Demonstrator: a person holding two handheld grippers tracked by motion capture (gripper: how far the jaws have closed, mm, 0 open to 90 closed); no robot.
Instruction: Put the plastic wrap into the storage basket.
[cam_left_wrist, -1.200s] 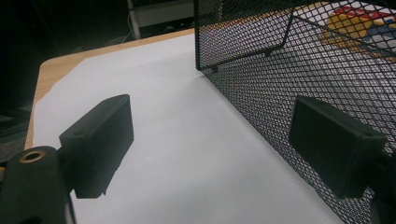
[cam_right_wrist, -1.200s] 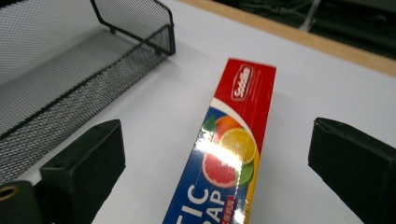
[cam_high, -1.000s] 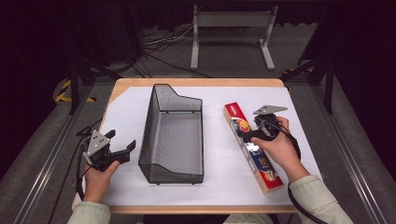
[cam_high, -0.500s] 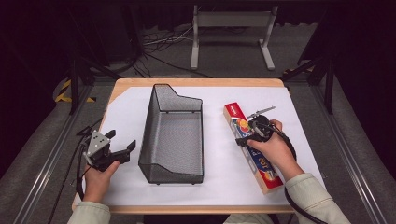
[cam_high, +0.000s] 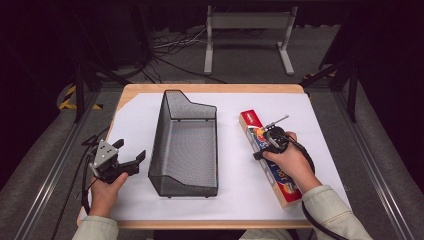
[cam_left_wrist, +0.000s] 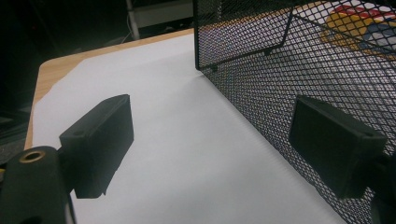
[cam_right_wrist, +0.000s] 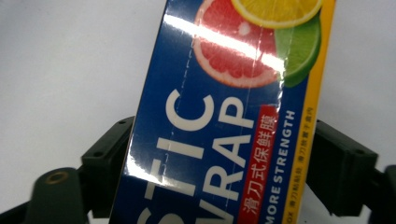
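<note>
Plastic wrap box gripped, basket waiting

Grasping is the step in hand. The right gripper (cam_high: 265, 145) has come down over the plastic wrap box (cam_high: 267, 157), which lies flat along the right side of the white sheet (cam_high: 235, 175) covering the table (cam_high: 210, 88), well apart from the black mesh basket (cam_high: 185, 145) at the centre. In the right gripper view the box (cam_right_wrist: 224, 121) sits between the two black jaws, one at each long edge; the jaws have just been closing, and their pads appear to meet the box's sides, so the box looks pinched across its width, near its far half rather than at its middle.

The left gripper (cam_high: 131, 161) rests at the left of the sheet, just beside the basket's near left corner. In the left gripper view its fingers (cam_left_wrist: 100, 140) are spread wide with nothing between them, one close to the mesh wall (cam_left_wrist: 299, 70) but not touching it.

Judging from the layout, the box is probably bound for the basket. The next move would call for a firm hold before lifting, since a long box held off its centre may tip at the free end. It would then need to be raised above the basket's rim, carried leftward, and turned to lie along the basket's length. The left gripper is placed to steady the basket if it shifts.
</note>
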